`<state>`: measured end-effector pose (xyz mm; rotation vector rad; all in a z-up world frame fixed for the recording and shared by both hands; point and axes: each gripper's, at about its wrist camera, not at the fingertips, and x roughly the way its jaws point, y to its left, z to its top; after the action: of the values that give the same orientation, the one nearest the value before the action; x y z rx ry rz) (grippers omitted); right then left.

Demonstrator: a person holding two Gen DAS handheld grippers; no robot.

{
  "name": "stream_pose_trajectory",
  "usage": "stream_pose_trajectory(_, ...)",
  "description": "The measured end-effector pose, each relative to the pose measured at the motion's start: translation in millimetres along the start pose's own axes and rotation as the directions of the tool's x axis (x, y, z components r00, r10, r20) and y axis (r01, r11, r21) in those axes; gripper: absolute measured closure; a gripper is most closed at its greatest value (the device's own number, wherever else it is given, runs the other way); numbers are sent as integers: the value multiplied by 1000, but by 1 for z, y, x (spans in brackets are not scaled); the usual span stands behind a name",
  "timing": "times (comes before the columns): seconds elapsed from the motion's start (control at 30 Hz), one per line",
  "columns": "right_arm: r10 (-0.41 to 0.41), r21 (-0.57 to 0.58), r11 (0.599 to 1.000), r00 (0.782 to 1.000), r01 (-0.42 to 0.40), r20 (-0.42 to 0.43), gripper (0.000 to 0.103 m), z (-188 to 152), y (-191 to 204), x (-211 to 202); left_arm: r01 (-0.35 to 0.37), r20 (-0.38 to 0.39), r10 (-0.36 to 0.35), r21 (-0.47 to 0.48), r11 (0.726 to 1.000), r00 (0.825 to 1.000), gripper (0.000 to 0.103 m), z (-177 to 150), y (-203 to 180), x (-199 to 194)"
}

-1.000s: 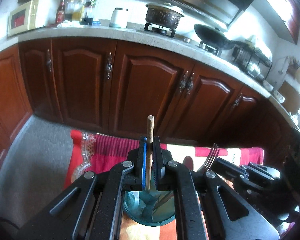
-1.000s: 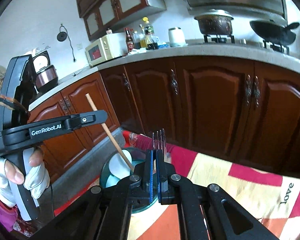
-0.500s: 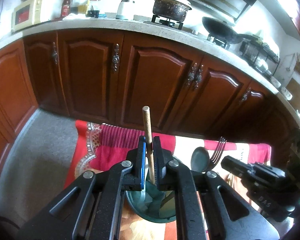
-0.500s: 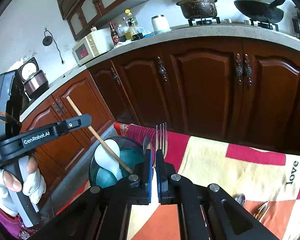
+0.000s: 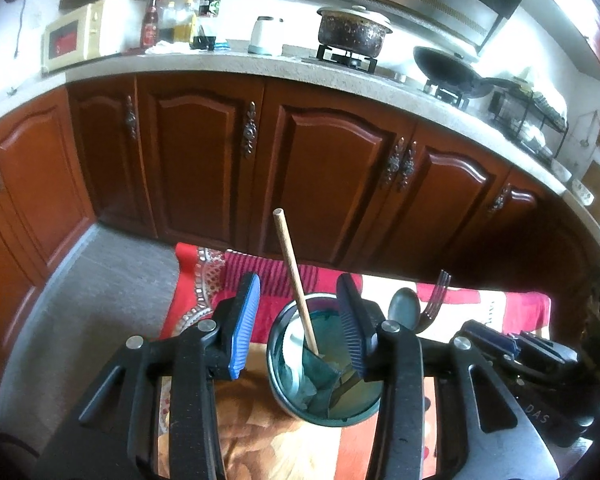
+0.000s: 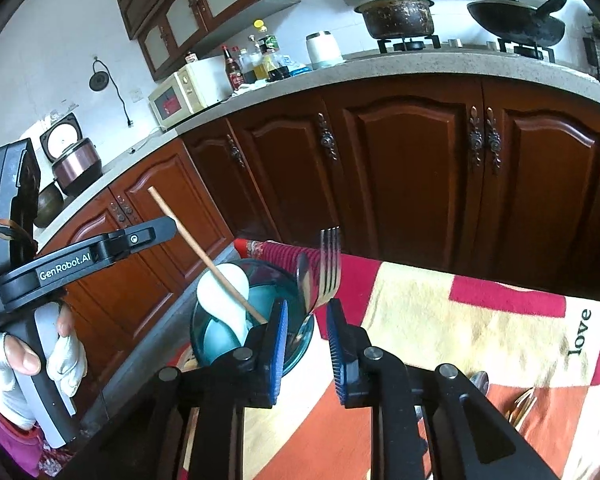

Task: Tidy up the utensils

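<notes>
Both claws are letting go — the left gripper (image 5: 298, 322) opening off the wooden stick (image 5: 296, 284), the right gripper (image 6: 306, 342) opening off the fork (image 6: 329, 264) — each utensil leaning in the teal cup (image 5: 324, 408); best withdrawn straight back, clear of the handles.

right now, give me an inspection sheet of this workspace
surface: patchwork cloth, red, cream and orange.
job's things: teal cup stands upright on the cloth; wooden stick, white spoon, metal spoon and fork stand in it.
clutter: more cutlery lies at the right.
grippers: left hand-held gripper opening, stick between its jaws untouched; right hand-held gripper opening, pads off the fork.
cables: black cord on the wall.
surroundings: wooden cabinets, microwave, pot, wok.
</notes>
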<state>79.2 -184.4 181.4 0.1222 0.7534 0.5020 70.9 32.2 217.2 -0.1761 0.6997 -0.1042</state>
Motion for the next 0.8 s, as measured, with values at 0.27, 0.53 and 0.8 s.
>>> stream_pose_trajectory(0.27,-1,13,1000,1000,1,-2,84,-16,-1,-17,-51,50,50,28,998,998,59,-16,-11,-29)
stream_pose_trajectory(0.53,-26,20,999,999,26,-20,83,-43,-7,-34,-19,44,16,53,998,999,58,-41,-28,-49)
stream_pose_trajectory(0.8,-68,64,995,997,71,-41,83,-72,-31,-53,29,16,-31,98,995,999,58,-66,-56,-57)
